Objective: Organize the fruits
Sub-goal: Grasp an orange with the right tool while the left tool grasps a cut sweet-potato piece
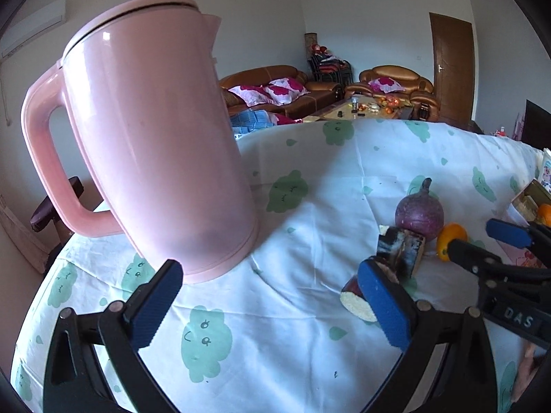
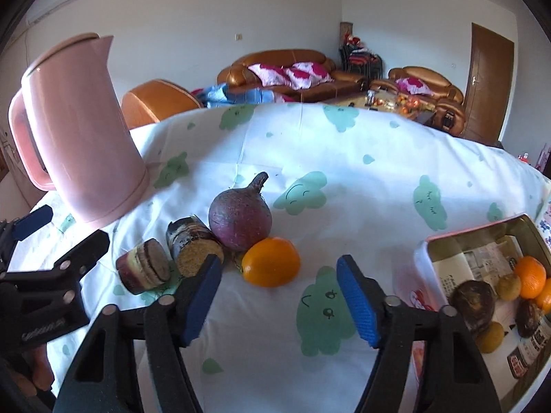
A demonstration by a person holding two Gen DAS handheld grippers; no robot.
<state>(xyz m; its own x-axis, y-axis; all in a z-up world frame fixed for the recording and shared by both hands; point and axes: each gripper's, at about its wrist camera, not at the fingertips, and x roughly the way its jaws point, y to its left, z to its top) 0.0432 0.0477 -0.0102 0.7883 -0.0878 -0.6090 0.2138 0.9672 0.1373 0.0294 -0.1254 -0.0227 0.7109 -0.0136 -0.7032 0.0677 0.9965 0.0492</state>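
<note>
Several fruits already in tin [image 2: 447,237], four pieces, perhaps all produce, loose on tabletop [image 2: 344,158]; left claw [image 1: 272,306] and right claw [image 2: 279,296] both apart, empty.

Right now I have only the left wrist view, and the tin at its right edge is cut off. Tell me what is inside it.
Observer: The open tin holds two oranges, two dark round fruits and two smaller yellowish ones, all lying on printed paper.
Operator: Give me the right gripper's jaws.
Observer: The right gripper is open with nothing between its pads. The yellow-orange fruit lies just ahead of its fingertips, untouched.
Operator: Report what the kettle hides from me.
Observer: Behind the pink kettle stands an orange armchair.
</note>
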